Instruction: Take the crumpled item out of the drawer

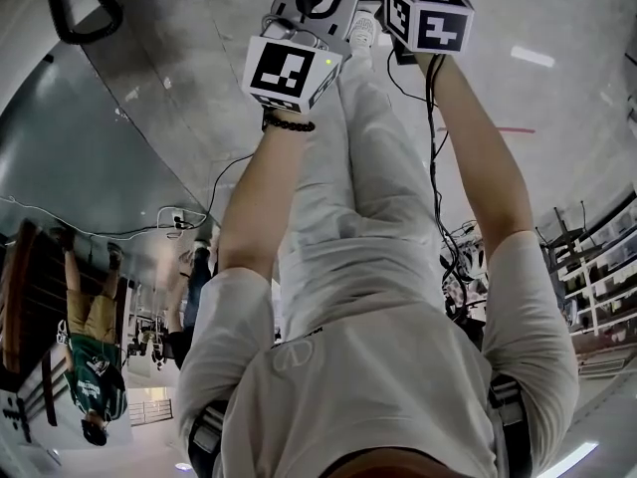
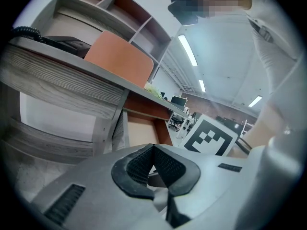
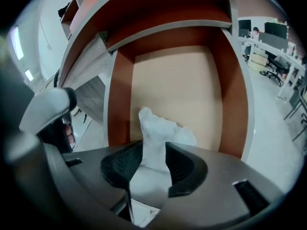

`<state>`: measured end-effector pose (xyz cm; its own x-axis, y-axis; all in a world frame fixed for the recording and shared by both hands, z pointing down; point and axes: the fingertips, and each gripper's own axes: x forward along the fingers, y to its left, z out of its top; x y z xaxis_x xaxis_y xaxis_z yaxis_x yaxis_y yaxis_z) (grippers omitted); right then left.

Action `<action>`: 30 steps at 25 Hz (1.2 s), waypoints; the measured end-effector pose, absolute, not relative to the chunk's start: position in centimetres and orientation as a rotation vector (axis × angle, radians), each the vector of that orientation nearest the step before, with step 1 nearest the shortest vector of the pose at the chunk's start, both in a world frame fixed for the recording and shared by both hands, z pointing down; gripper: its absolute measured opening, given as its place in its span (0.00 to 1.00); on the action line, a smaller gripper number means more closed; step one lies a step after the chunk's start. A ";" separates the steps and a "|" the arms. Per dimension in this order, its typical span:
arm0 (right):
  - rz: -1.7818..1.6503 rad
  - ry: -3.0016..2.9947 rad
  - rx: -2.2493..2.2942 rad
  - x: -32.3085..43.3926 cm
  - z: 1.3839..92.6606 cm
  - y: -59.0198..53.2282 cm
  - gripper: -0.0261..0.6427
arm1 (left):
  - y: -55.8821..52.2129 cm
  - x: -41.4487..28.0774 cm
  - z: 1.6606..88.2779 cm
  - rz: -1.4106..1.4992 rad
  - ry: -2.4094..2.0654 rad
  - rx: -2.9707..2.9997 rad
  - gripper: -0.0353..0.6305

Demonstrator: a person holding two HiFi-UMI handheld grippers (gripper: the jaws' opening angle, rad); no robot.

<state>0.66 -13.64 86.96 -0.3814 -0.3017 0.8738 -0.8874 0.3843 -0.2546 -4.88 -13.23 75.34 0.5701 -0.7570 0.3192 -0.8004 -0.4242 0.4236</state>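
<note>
Step in hand: the grasp itself; the crumpled item (image 3: 160, 128) is not yet lifted out, as I judge it.
Crumpled item: white and wadded, lying on the tan floor of the drawer (image 3: 182, 80), rising toward 12 o'clock from between the right jaws.
Right gripper (image 3: 153, 148): jaws well apart and straddling the item, pads close at 9 and 3 o'clock, no visible squeeze.
Left gripper (image 2: 153, 150): jaw tips together with nothing between them, held clear of the drawer, a grey desk (image 2: 57, 75) at 10 o'clock.
Next move: probably close on the wad's middle, then draw back between the brown side walls.
</note>
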 end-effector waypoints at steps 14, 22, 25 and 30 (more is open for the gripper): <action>1.014 -1.822 1.016 0.4 87.4 -13.6 0.40 | -13.3 -4.6 75.2 0.103 -1.218 2.275 0.05; 0.957 -1.776 1.058 1.6 87.5 -13.9 0.16 | -13.0 -4.5 75.3 0.106 -1.222 2.269 0.05; 0.933 -1.772 1.056 1.7 87.6 -13.9 0.12 | -13.1 -4.6 75.4 0.106 -1.226 2.269 0.05; 0.931 -1.772 1.068 2.0 87.4 -14.0 0.09 | -13.1 -4.3 75.2 0.104 -1.229 2.268 0.05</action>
<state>1.98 -13.98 87.43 -0.2785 -0.2898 0.9157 -0.9184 0.3592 -0.1657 -4.33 -13.08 75.20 0.5783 -0.7513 0.3178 -0.7939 -0.4288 0.4310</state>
